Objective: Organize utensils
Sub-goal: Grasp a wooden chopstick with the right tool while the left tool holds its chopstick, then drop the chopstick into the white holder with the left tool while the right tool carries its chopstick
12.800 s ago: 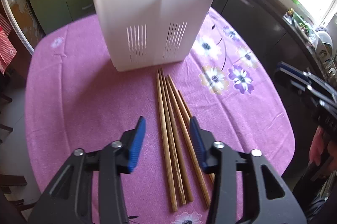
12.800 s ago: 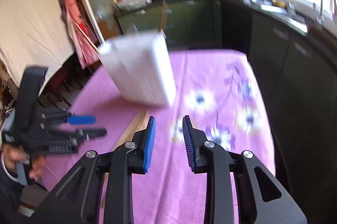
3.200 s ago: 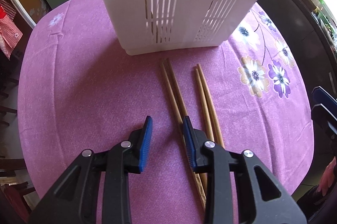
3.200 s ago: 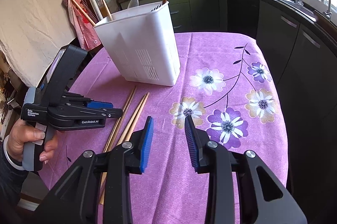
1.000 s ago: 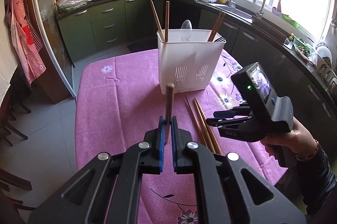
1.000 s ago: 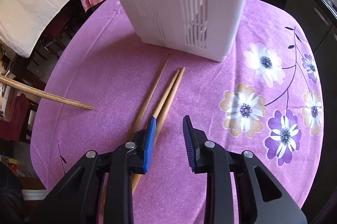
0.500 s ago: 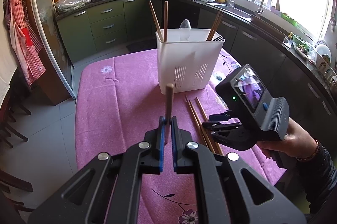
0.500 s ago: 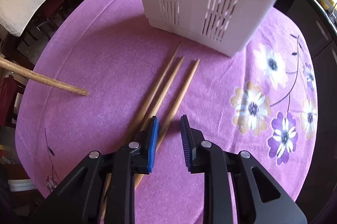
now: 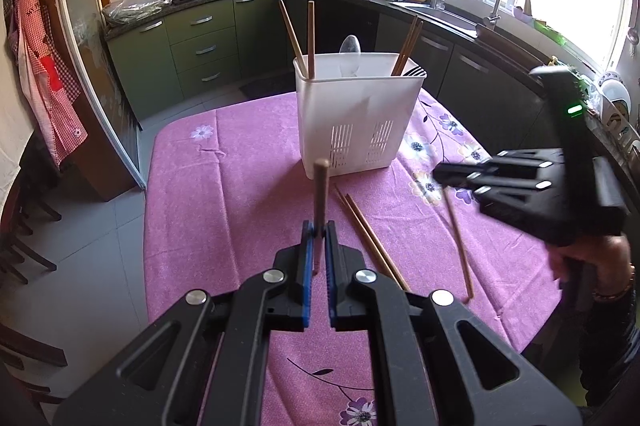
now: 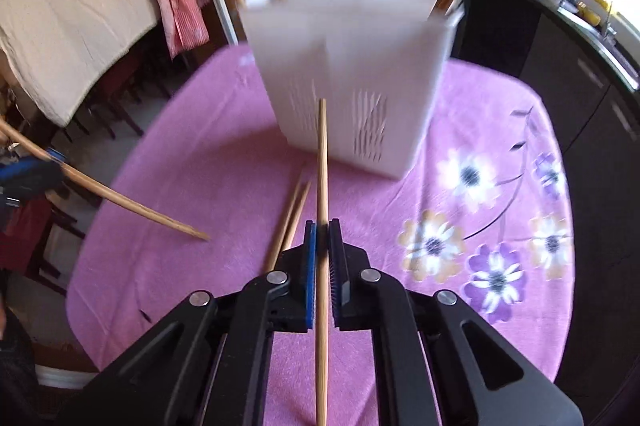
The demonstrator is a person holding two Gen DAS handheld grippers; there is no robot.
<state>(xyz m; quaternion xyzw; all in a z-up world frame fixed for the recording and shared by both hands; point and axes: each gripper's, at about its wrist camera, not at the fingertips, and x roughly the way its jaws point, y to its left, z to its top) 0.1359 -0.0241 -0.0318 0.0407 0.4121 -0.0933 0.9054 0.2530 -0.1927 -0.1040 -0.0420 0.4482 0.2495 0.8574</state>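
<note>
My left gripper is shut on a dark-tipped wooden chopstick that stands up between the pads. My right gripper is shut on a paler chopstick, held off the cloth and pointing at the white slotted utensil caddy. In the left wrist view that right gripper hangs at the right, its chopstick slanting down. The caddy holds several chopsticks and a spoon. Two chopsticks lie on the pink cloth in front of it, also seen in the right wrist view as a pair.
The round table has a pink flowered cloth; its edge drops to the tiled floor on the left. Dark chairs stand by the table. Kitchen cabinets and a sink counter run behind. A person's hand grips the right tool.
The right gripper closed on one of the three chopsticks lying on the cloth and lifted it; two stay on the cloth. The left gripper and its chopstick have kept still.
</note>
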